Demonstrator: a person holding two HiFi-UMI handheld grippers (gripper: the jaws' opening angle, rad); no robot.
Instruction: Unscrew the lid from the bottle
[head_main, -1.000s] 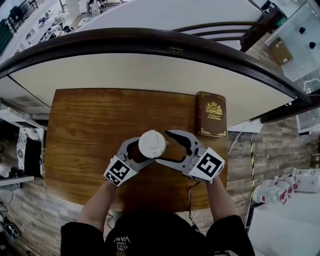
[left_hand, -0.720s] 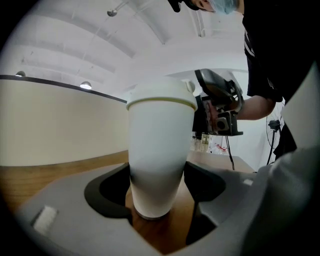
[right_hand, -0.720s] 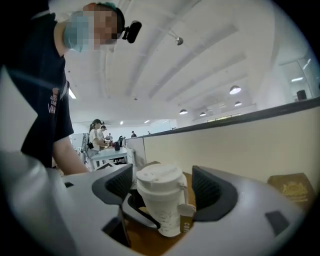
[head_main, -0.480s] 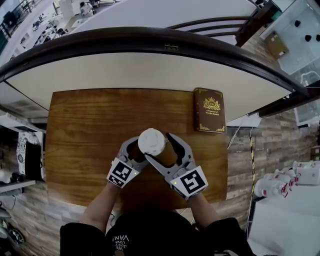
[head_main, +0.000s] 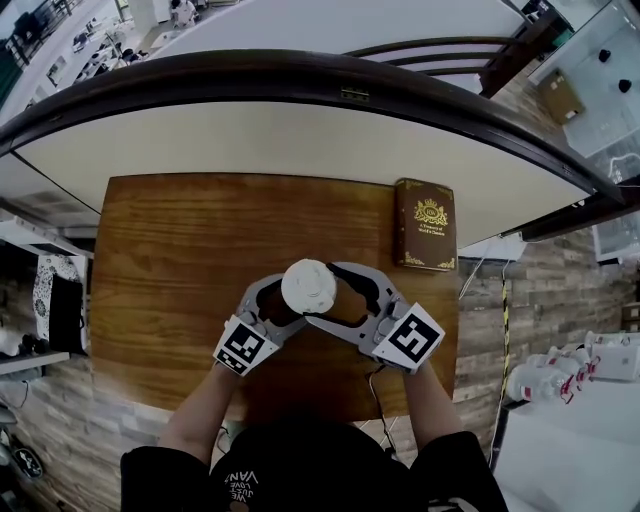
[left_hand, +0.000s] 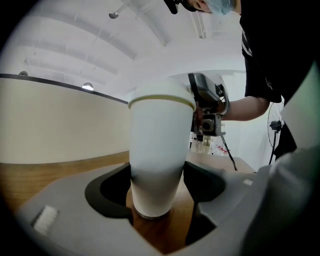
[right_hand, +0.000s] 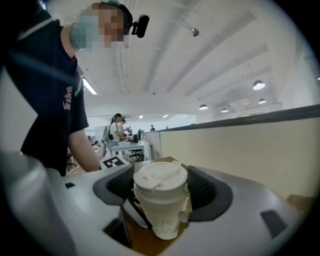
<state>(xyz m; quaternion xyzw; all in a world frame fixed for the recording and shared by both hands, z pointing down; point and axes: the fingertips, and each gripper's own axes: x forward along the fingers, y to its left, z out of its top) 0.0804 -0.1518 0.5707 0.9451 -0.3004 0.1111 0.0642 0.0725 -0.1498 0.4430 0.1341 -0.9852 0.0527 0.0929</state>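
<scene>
One bottle (left_hand: 157, 150) stands clamped between the left gripper (left_hand: 156, 192) fingers; the right gripper (right_hand: 160, 195) fingers grasp its one lid (right_hand: 160, 177); one book (head_main: 430, 225) lies beyond.

The left gripper (left_hand: 157, 178) has its jaws pressed on the lower body of the upright white bottle (left_hand: 159, 145) standing on the wooden table (left_hand: 40, 172). At far right, the right gripper (left_hand: 202, 102) sits by the lid (left_hand: 161, 96).
</scene>
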